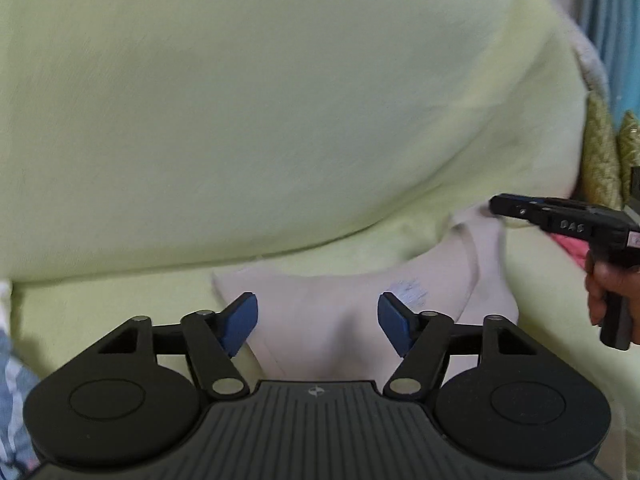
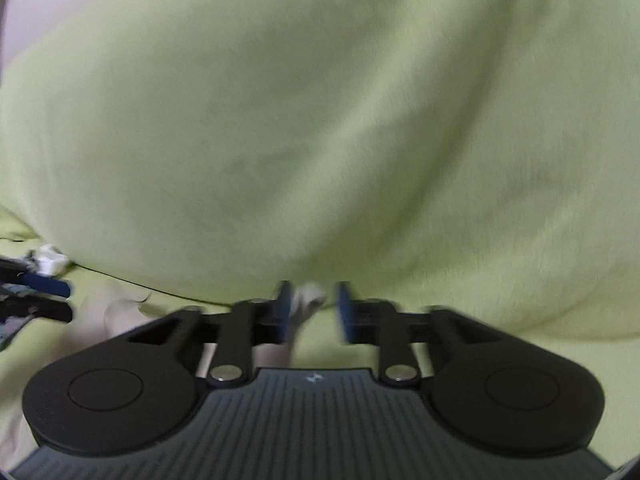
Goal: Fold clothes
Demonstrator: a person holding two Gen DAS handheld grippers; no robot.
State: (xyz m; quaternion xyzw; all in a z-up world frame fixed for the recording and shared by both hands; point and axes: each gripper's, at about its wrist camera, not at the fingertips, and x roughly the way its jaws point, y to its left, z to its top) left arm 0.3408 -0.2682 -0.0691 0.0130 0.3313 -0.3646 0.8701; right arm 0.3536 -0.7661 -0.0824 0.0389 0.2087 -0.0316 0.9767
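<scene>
Pale garment (image 1: 340, 320) spread on green sheet (image 1: 280, 120), long axis running from left tool (image 1: 318, 322) up and rightward to right tool (image 1: 496, 204). Left tool wide apart, straddling near end, pads (image 1: 240, 324) clear of cloth. Right tool (image 2: 310, 306) part open around a bunched corner, touching left pad only; not clamped, though blurred. Each end nearest its own tool. Fold stage unclear.

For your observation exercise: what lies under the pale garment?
The pale garment lies on a yellow-green sheet. The sheet shows all around it; whatever is directly beneath the garment is covered.
</scene>
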